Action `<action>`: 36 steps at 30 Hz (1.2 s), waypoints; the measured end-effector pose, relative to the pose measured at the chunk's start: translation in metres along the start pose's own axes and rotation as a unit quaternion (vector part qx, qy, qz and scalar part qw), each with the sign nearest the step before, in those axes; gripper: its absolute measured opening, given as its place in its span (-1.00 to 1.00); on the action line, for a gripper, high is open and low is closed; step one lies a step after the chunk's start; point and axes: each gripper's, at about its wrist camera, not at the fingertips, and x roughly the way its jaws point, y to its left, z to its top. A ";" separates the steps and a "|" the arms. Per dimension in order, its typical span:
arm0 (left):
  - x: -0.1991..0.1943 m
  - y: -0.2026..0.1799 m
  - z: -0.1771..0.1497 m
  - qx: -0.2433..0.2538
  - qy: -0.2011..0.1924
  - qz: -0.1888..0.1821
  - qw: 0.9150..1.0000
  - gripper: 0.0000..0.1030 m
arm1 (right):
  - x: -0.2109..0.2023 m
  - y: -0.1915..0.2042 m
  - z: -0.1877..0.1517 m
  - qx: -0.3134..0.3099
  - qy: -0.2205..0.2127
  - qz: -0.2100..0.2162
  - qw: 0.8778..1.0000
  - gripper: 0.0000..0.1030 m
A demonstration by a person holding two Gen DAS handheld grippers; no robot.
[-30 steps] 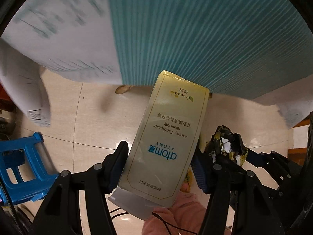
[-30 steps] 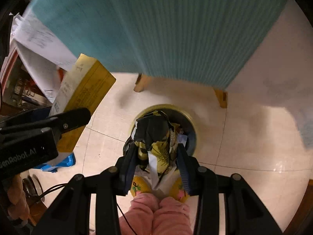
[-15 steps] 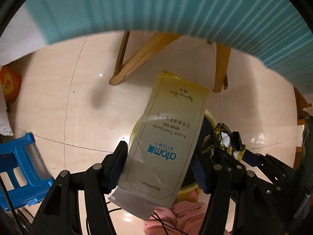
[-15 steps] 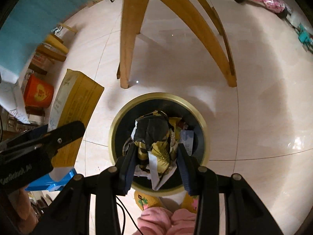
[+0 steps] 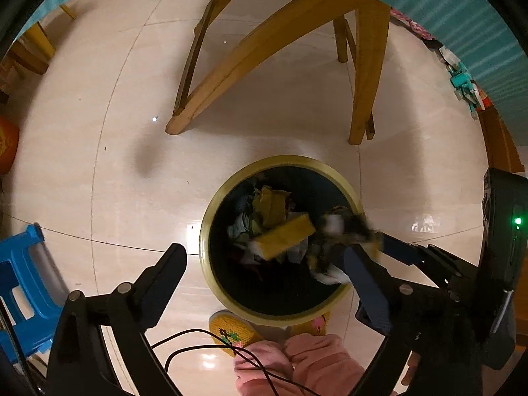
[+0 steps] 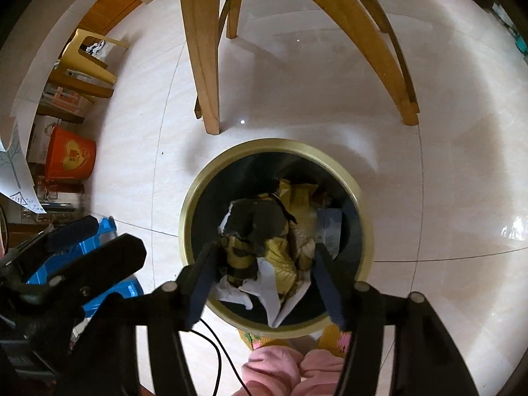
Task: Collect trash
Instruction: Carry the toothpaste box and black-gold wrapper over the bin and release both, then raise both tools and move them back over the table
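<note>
We've got both tongs aimed almost straight down at the bin (image 5: 211,211), and both are letting go. Our left gripper (image 5: 264,264) has its jaws spreading wide with nothing between them; the yellow box (image 5: 285,236) is below them, blurred, lying across the rubbish inside the bin. Our right gripper (image 6: 264,267) is opening too, and the crumpled black-and-yellow wrapper (image 6: 257,227) sits between the jaws with a gap showing on the right side, so we read it as released rather than gripped. In the left view that same wrapper (image 5: 343,227) smears past the far rim side. Holding both loads right over the mouth makes sense: whatever drops should land inside, not on the floor.

Outward now: the bin has a gold rim (image 6: 274,145) and dark walls, standing on pale glossy tile (image 5: 115,151). Wooden table legs (image 5: 264,49) rise just behind it, a blue plastic stool (image 5: 19,290) to the left, an orange bucket (image 6: 71,158) and boxes along the wall, pink trouser legs (image 6: 297,373) and yellow slippers (image 5: 234,330) at the bin's near edge.
</note>
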 end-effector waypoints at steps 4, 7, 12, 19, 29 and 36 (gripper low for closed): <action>-0.007 0.004 -0.002 0.000 -0.003 -0.004 1.000 0.87 | -0.003 0.002 0.000 -0.001 -0.006 -0.002 1.000 0.26; -0.015 0.005 -0.004 -0.002 -0.010 -0.003 1.000 0.87 | -0.006 0.000 -0.001 0.002 -0.010 -0.004 1.000 0.26; -0.034 0.009 -0.012 -0.014 -0.015 -0.003 1.000 0.87 | -0.015 -0.002 -0.004 0.008 -0.009 -0.013 1.000 0.26; -0.077 0.004 -0.024 -0.019 -0.023 -0.013 0.999 0.88 | -0.054 0.004 -0.009 0.014 -0.015 -0.016 1.000 0.26; -0.195 -0.027 -0.037 0.005 -0.064 -0.028 0.998 0.98 | -0.161 0.036 -0.026 0.017 -0.052 -0.006 0.998 0.26; -0.287 -0.052 -0.043 0.028 -0.102 -0.034 0.994 0.98 | -0.251 0.053 -0.035 0.004 -0.094 -0.002 0.996 0.26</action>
